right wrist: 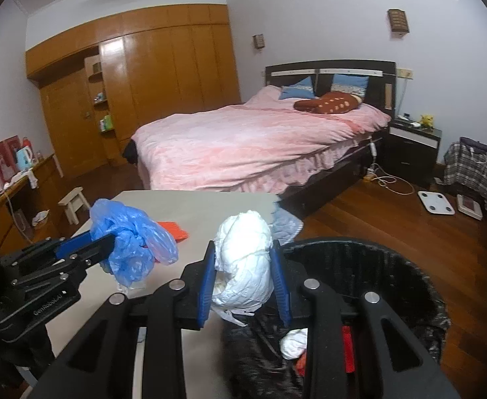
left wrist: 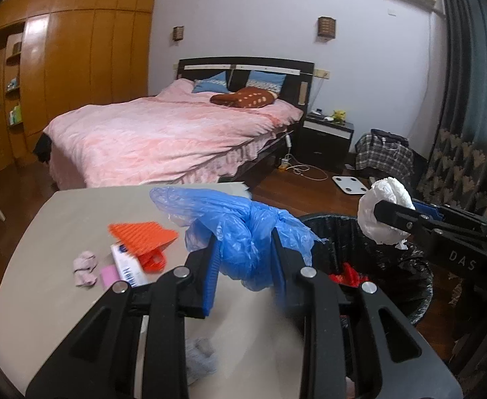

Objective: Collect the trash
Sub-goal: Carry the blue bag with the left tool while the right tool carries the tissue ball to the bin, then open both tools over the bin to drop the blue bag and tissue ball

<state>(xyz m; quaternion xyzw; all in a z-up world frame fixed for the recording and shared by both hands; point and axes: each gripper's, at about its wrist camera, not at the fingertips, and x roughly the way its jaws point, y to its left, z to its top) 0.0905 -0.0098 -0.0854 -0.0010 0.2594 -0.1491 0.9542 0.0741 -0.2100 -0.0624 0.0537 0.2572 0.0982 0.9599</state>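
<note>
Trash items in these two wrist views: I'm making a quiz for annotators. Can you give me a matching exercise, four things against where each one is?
Things:
1. blue plastic bag
2. white crumpled wad
3. orange ridged piece
4. red scrap

Places:
A. lying on the table
B. clamped in the right hand-held gripper
C. inside the black-lined bin
D. clamped in the left hand-held gripper

Pairs: 1-D, 2-B, 3-A, 4-C
</note>
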